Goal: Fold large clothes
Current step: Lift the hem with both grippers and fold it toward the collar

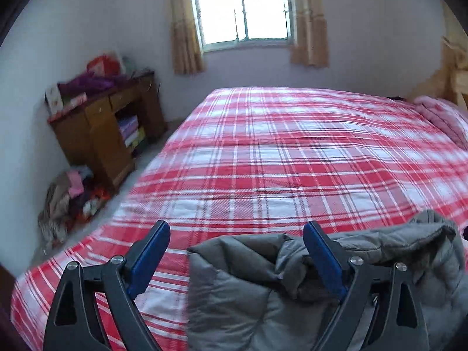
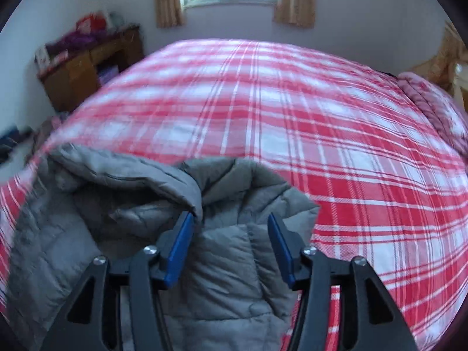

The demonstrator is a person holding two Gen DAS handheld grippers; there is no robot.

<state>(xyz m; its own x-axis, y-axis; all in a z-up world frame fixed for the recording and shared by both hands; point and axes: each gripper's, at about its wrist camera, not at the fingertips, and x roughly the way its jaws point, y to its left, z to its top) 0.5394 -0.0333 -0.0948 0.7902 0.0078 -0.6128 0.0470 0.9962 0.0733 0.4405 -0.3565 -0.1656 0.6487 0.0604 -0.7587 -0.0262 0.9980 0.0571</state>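
A grey padded jacket (image 1: 248,292) lies bunched on the near edge of a bed with a red and white plaid cover (image 1: 263,161). My left gripper (image 1: 237,229) is open wide above the jacket's left part; its right blue pad (image 1: 318,251) is close to a fold, and its left pad hangs over the cover. In the right wrist view the jacket (image 2: 228,266) fills the lower left, its hood (image 2: 140,181) rolled open. My right gripper (image 2: 231,219) stands open over the quilted cloth, which lies beneath the gap without being pinched. The left pad (image 2: 182,234) sits at the hood's rim.
A wooden desk (image 1: 108,125) piled with things stands by the left wall, with a heap of clothes (image 1: 70,199) on the floor before it. A pink blanket (image 1: 444,117) lies at the bed's far right. A curtained window (image 1: 242,8) is in the far wall.
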